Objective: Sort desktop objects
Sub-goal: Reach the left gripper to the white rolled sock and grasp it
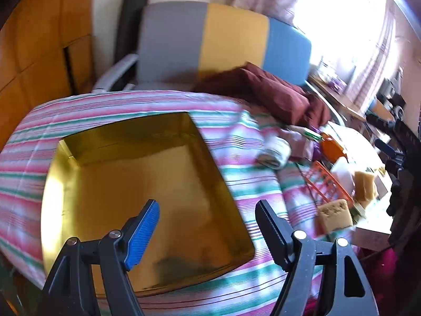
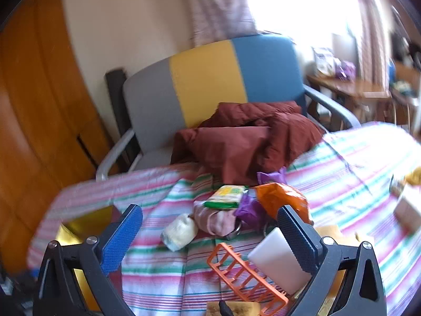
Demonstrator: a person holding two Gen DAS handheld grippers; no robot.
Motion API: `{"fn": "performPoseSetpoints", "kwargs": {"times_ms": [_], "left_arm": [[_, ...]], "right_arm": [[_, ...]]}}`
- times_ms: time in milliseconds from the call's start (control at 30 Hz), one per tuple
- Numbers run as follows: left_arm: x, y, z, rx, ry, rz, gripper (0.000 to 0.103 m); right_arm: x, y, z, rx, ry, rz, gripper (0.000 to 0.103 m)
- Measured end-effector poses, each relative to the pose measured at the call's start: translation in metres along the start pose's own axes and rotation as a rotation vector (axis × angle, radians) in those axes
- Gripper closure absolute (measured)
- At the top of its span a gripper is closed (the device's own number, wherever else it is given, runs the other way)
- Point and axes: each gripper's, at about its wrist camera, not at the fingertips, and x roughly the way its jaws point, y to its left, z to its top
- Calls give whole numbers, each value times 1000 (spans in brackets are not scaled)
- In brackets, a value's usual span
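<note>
A shallow gold box lies empty on the striped cloth; its corner also shows in the right wrist view. My left gripper is open and empty, held above the box's near right part. My right gripper is open and empty above a pile of items: a pale roll, a pink bundle, a green-yellow packet, purple wrappers, an orange bag, an orange plastic rack and a white box. Sponges lie beside the rack.
A maroon jacket lies at the table's far edge against a grey, yellow and blue chair. A wooden cabinet stands at the left. A cluttered desk stands by the bright window. More boxes sit at the right.
</note>
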Motion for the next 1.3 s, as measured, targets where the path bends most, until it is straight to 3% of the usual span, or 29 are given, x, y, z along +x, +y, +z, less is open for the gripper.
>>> {"fn": "performPoseSetpoints", "kwargs": {"times_ms": [167,300,567,1200,1300], "left_arm": [[24,-36,18,80,44,-54,27],[57,-64,32,142,112,-116,28],[106,-98,55,218,153,-149,29],[201,-119,91,228,250,-216,33],[214,-118,92,216,275,-219,39]], "right_arm": [[-3,-28,2,105,-10,9,0],[-1,-28,0,96,5,17,0],[3,-25,-2,73,15,26,0],[12,-19,-3,48,44,48,0],[14,-19,-3,46,52,45,0]]}}
